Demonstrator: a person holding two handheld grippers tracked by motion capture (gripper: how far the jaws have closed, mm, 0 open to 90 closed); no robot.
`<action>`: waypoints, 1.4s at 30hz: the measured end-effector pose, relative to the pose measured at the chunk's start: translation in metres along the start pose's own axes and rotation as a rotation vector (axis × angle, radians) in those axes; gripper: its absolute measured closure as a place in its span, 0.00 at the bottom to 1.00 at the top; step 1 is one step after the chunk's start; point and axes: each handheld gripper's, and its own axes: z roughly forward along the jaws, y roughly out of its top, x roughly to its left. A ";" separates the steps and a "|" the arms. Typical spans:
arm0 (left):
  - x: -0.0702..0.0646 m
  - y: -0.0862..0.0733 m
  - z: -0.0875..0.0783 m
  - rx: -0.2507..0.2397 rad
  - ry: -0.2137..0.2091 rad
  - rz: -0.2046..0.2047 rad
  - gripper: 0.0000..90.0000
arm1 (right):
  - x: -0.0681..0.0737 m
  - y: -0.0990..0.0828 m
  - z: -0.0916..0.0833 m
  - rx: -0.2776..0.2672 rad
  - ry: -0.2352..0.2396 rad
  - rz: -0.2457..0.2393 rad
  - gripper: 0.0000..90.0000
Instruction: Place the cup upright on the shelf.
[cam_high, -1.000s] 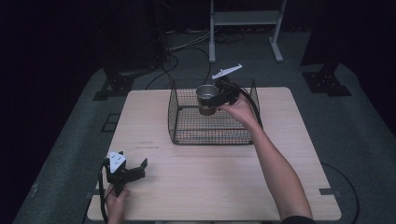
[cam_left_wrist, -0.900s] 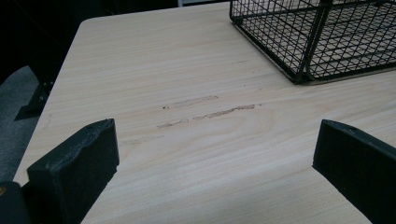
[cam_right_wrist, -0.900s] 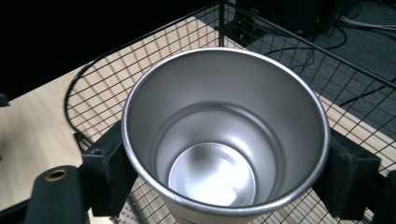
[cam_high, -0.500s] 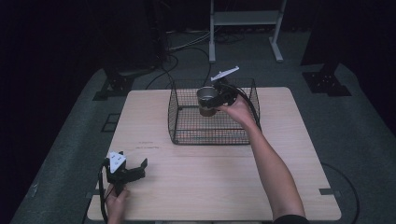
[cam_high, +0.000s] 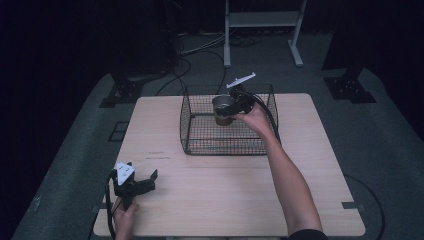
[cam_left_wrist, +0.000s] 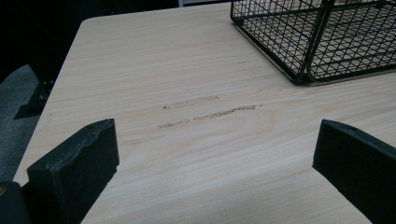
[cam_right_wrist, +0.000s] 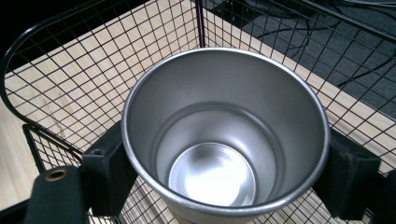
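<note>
High view: compared with the earlier frames, the steel cup has been shifted only slightly inside the wire basket, a little toward the far wall; the right gripper is kept on it and the left gripper has not moved. A slow placing or lifting step is judged to be in hand; which of the two cannot be told. The cup is held upright within the basket's far part, apparently clear of the floor mesh.

Left gripper view: the fingers are spread wide with nothing between them, parked low over the bare tabletop; the basket corner is seen well apart, ahead to the right.

Right gripper view: the cup is clamped by its wall just below the rim, one finger pressed on each side, mouth up and empty. Basket mesh is seen all round and beneath it.
</note>
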 end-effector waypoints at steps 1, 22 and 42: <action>0.000 0.000 0.000 -0.002 0.001 0.003 0.00 | 0.000 -0.001 0.001 -0.005 0.002 -0.005 0.20; 0.000 0.000 0.000 0.002 -0.004 0.007 0.00 | -0.006 -0.017 0.025 0.065 0.016 0.011 0.20; 0.000 0.000 0.000 -0.003 -0.004 0.002 0.00 | -0.006 -0.021 0.042 0.121 -0.007 -0.003 0.20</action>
